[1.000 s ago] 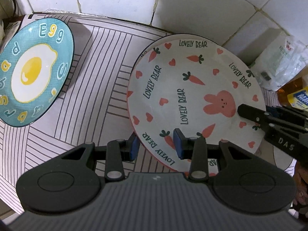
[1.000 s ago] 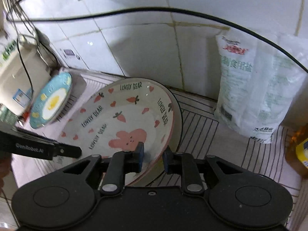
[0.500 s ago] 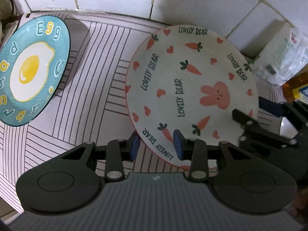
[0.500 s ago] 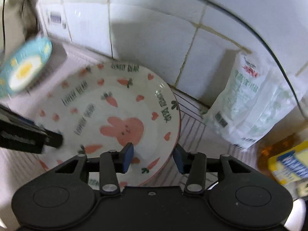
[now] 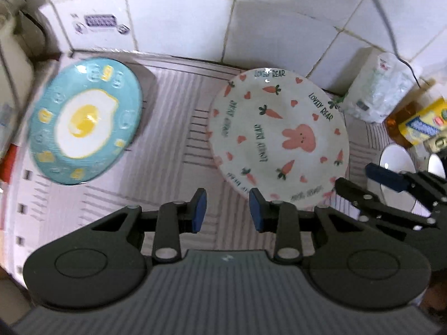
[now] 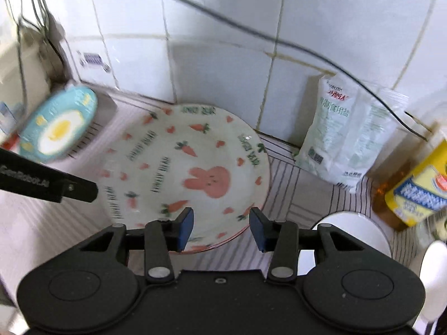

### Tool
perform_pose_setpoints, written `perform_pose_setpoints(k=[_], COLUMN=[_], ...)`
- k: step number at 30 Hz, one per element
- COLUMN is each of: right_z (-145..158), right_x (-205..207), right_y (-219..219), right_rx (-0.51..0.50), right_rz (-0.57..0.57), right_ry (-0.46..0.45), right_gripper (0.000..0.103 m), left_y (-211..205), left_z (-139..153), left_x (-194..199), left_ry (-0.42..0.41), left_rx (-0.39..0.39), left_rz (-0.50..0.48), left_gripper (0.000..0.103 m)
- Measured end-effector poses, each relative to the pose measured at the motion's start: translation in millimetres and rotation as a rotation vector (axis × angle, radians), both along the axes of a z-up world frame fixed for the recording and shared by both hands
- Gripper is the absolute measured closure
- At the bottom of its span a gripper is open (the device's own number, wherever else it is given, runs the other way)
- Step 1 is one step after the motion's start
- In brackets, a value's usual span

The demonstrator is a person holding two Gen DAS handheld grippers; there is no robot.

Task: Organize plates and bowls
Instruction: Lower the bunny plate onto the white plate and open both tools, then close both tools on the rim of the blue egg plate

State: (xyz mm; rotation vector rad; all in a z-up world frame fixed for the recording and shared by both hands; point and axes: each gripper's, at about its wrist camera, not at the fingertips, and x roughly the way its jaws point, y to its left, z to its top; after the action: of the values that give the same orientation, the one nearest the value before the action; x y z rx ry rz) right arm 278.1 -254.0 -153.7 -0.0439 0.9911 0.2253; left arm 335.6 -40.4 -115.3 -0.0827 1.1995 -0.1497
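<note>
Both hand-held grippers hung wide over the bench, holding nothing

The left hand-held gripper [image 5: 227, 209] had its blue pads spread apart just off the near-left rim of the bunny plate [image 5: 279, 136], not touching it as far as I could tell. The right hand-held gripper [image 6: 220, 227] was spread wide too, pads over the near edge of that same plate [image 6: 184, 176]. The bunny plate sat flat on the striped bench [image 5: 173, 128] near the tiled wall. The egg plate [image 5: 85, 124] was well apart to its left, tilted up with a shadow under it, pretty blurry. A white bowl [image 6: 353, 233] sat near the plate's right side, with a salt bag [image 6: 343, 134] and an oil bottle [image 6: 410, 187] behind it
</note>
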Motion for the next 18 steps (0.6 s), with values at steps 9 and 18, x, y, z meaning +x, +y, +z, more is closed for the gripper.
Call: perform_pose_setpoints(k=[9,18], right_z=[61.2,103.0], right_x=[-56.8,-106.5], right_y=[22.7,71.4], right_rx=[0.029,0.058], right_rz=[-0.028,-0.002], right_ry=[-0.066,-0.137], right_gripper=[0.036,0.035], left_y=[47.6,101.9], left_z=[43.8,64.0], left_x=[-61.3,-108.0], left_ry=[-0.063,-0.112], left_rx=[0.041,0.043], left_rz=[-0.040,-0.090], left_gripper=[0.068,0.068])
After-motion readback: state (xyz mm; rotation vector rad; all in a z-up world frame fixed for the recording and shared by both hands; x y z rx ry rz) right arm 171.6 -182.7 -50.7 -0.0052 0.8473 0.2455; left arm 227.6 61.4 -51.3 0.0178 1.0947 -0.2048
